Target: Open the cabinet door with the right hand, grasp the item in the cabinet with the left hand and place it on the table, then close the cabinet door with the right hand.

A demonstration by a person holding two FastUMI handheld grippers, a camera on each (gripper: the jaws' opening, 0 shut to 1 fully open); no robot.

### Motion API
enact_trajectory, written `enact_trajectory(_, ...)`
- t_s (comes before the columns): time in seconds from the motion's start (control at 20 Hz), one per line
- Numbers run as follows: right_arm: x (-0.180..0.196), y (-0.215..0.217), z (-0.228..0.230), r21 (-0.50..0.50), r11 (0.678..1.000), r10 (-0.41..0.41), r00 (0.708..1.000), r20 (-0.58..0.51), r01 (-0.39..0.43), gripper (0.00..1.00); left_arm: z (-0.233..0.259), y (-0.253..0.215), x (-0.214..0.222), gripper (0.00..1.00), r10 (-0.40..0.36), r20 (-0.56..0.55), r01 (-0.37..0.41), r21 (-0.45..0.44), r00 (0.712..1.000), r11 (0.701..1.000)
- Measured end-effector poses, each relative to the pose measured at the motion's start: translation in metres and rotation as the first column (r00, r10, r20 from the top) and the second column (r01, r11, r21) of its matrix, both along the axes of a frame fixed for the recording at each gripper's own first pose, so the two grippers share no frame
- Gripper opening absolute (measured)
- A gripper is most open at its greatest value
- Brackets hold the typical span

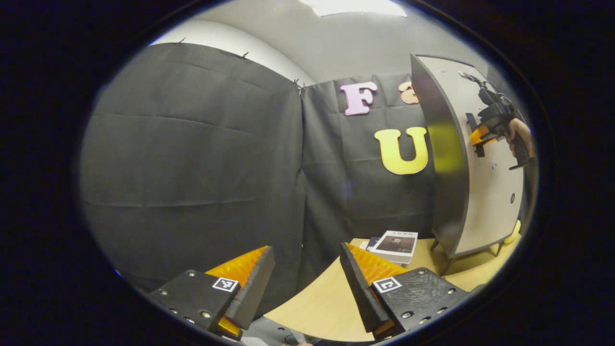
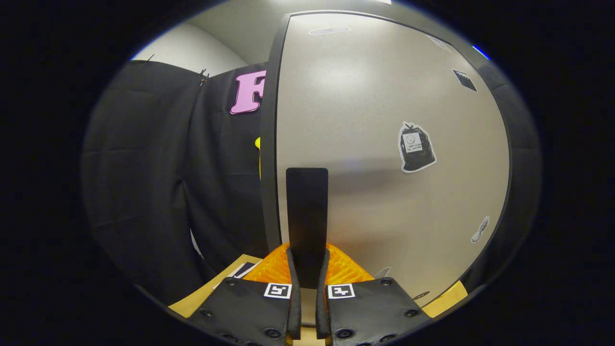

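Observation:
A grey cabinet stands on short legs on the table; its pale door (image 1: 490, 202) faces right in the left gripper view, beside a dark glossy side panel (image 1: 444, 158). A black vertical handle (image 2: 307, 211) sits near the door's (image 2: 384, 120) left edge. My right gripper (image 2: 307, 257) is shut on that handle, both fingers pressing its lower end. In the left gripper view that right gripper (image 1: 476, 137) and the hand (image 1: 521, 132) holding it show at the handle (image 1: 479, 151). My left gripper (image 1: 305, 250) hangs open over the table's near edge, nothing between its fingers. The cabinet's inside is hidden.
The light wooden table (image 1: 326, 298) carries a book (image 1: 396, 245) lying flat left of the cabinet, with a darker booklet under it. A yellow object (image 1: 514, 233) peeks out behind the cabinet's right side. Black cloth walls the booth at left and behind.

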State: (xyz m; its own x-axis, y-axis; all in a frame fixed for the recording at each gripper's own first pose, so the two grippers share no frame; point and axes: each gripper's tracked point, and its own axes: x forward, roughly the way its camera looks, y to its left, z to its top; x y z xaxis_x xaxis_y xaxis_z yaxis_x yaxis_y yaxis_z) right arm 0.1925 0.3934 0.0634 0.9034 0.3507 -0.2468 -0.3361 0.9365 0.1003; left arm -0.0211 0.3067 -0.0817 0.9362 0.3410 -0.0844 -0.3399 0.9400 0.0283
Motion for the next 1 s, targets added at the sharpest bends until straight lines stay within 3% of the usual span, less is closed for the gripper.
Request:
enact_trajectory(0.05, 0.001, 0.0, -0.003, 0.001, 1.0, 0.009, 1.0, -0.013, -0.009, 0.13, 0.001, -0.001, 0.0, 0.86, -0.003, 0.005, 0.003, -0.001, 1.0, 1.0)
enact_trajectory(0.1, 0.0, 0.001, 0.001, 0.008, 1.0, 0.021, 1.0, -0.007, -0.021, 0.07, 0.004, -0.002, 0.0, 0.84, -0.006, 0.01, 0.006, 0.0, 1.0, 1.0)
enact_trajectory(0.6, -0.044, -0.01, 0.015, 0.061, 0.982, 0.181, 0.983, -0.024, -0.179, 0.07, 0.031, -0.068, 0.015, 0.84, -0.098, 0.04, 0.097, 0.023, 0.994, 0.995)
enact_trajectory(1.0, -0.075, -0.033, 0.023, 0.105, 0.944, 0.319, 0.947, -0.045, -0.313, 0.07, 0.05, -0.143, 0.025, 0.84, -0.195, 0.058, 0.194, 0.038, 0.979, 0.98)
